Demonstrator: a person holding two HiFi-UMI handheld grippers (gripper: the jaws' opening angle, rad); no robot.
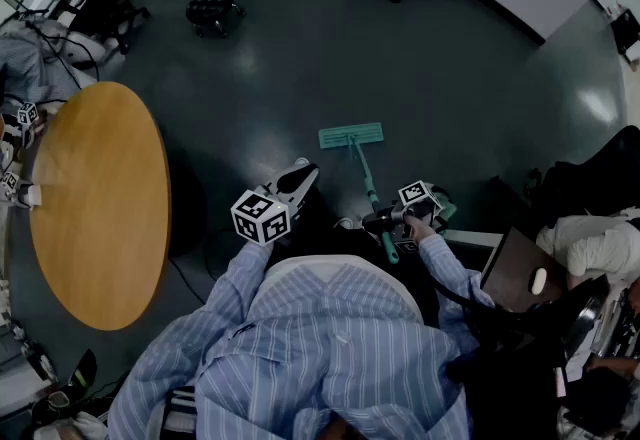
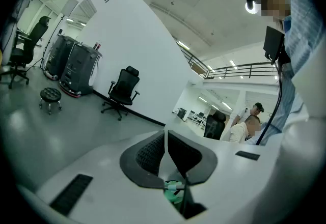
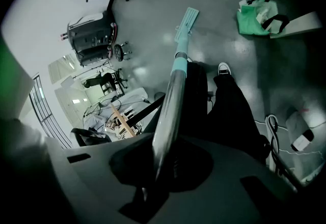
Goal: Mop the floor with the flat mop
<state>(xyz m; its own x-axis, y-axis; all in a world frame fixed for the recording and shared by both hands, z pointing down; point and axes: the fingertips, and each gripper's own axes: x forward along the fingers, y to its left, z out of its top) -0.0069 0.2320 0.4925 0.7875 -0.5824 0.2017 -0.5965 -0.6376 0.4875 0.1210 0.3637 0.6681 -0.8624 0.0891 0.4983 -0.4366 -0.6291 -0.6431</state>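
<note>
The dark grey-green floor (image 1: 300,48) fills the head view, with a round wooden table (image 1: 100,198) at the left. The flat mop's rectangular teal head (image 1: 351,135) lies flat on the floor ahead of the person, and its slim metal and teal handle (image 1: 363,173) slants back to the right gripper (image 1: 388,220), whose jaws pinch the shaft. The left gripper (image 1: 298,173) hovers just left of the handle, with its jaws pressed together on nothing.

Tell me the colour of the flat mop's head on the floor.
The mop head is teal green; it shows best in the head view.
</note>
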